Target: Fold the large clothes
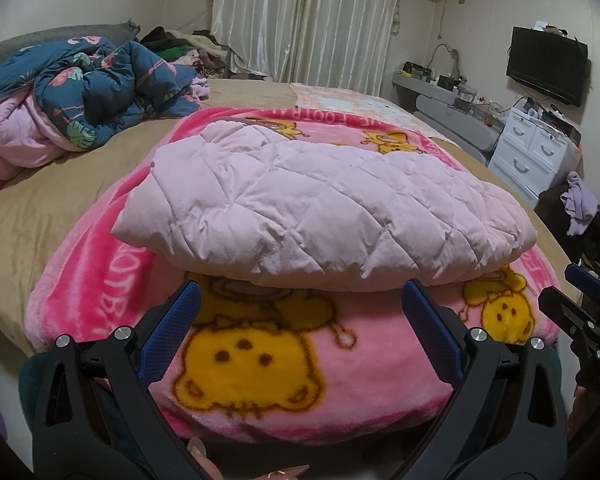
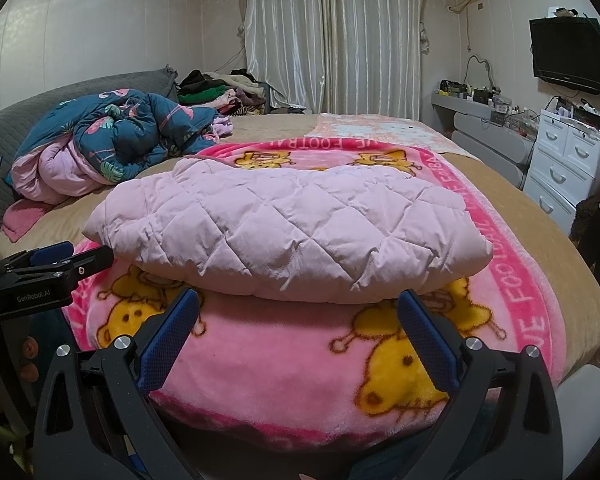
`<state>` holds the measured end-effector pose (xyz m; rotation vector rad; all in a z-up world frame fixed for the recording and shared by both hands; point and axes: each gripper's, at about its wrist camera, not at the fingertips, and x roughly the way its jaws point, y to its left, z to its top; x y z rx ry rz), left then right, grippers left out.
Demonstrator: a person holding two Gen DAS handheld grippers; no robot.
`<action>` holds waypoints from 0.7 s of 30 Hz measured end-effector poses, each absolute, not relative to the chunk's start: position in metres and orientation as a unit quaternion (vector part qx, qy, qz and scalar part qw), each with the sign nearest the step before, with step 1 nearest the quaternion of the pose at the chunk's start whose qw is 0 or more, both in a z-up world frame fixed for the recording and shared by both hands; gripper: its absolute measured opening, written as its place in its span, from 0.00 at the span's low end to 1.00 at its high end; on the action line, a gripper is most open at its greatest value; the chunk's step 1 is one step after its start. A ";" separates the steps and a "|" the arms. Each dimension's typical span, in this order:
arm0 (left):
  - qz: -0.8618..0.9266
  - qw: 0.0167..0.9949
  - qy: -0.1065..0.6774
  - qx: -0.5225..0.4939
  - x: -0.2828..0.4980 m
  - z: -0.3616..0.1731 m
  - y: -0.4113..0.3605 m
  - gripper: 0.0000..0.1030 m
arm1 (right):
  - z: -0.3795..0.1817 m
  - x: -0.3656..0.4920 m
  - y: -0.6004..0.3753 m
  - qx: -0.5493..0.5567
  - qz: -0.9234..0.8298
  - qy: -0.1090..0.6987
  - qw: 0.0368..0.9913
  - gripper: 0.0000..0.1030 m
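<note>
A pale pink quilted garment (image 1: 316, 208) lies folded in a thick bundle on a pink cartoon blanket (image 1: 284, 360) on the bed; it also shows in the right wrist view (image 2: 292, 232). My left gripper (image 1: 300, 292) is open and empty, its blue pads just short of the bundle's near edge. My right gripper (image 2: 298, 300) is open and empty, also just short of the near edge. The right gripper shows at the right edge of the left wrist view (image 1: 580, 300), and the left gripper at the left edge of the right wrist view (image 2: 52, 268).
A crumpled blue flamingo duvet (image 1: 100, 92) and a pile of clothes (image 1: 180, 48) lie at the bed's far left. White drawers (image 1: 536, 152), a grey shelf with clutter (image 1: 440, 84) and a wall TV (image 1: 548, 64) stand to the right. Curtains (image 1: 308, 20) hang behind.
</note>
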<state>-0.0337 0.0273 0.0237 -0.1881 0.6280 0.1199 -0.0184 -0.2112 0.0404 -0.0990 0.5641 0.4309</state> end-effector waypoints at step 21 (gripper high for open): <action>0.061 0.945 0.307 -0.090 -0.034 0.025 0.028 0.91 | 0.041 -0.018 -0.211 -0.049 0.210 0.276 0.937 0.96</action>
